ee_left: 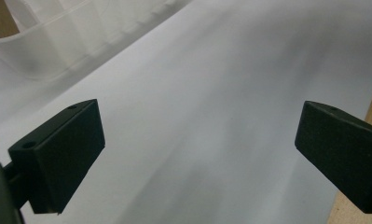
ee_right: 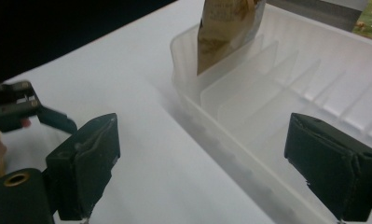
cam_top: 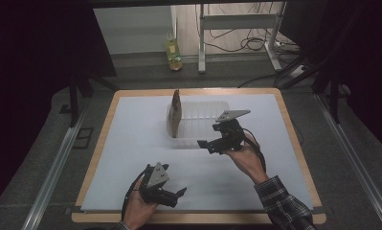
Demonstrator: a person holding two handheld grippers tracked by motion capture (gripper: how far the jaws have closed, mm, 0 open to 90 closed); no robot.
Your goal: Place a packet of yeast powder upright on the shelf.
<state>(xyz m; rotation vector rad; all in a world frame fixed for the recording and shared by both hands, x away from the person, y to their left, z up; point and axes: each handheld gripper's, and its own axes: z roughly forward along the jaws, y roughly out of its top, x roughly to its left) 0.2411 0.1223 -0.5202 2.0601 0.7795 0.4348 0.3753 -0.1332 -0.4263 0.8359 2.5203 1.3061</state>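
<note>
A clear plastic bin (cam_top: 204, 106) with upright dividers sits at the back middle of the white mat (cam_top: 131, 143). A brown paper packet (cam_top: 175, 114) stands upright in its leftmost slot (ee_right: 225, 32). My right gripper (cam_top: 210, 144) hovers at the bin's front right corner, jaws wide apart with nothing between them; the bin's front wall (ee_right: 230, 154) runs between them below. My left gripper (cam_top: 178, 197) rests low near the table's front edge, open and empty over bare mat (ee_left: 197, 116). The bin's corner (ee_left: 44, 42) lies far off in the left gripper view.
The mat covers a wooden table (cam_top: 294, 134). On the floor behind stand a yellow bottle (cam_top: 173, 53), metal frame legs (cam_top: 201, 43) and loose cables (cam_top: 241, 43). A rail (cam_top: 54, 167) runs along the table's left side. The left gripper (ee_right: 16, 109) appears at the far left in the right gripper view.
</note>
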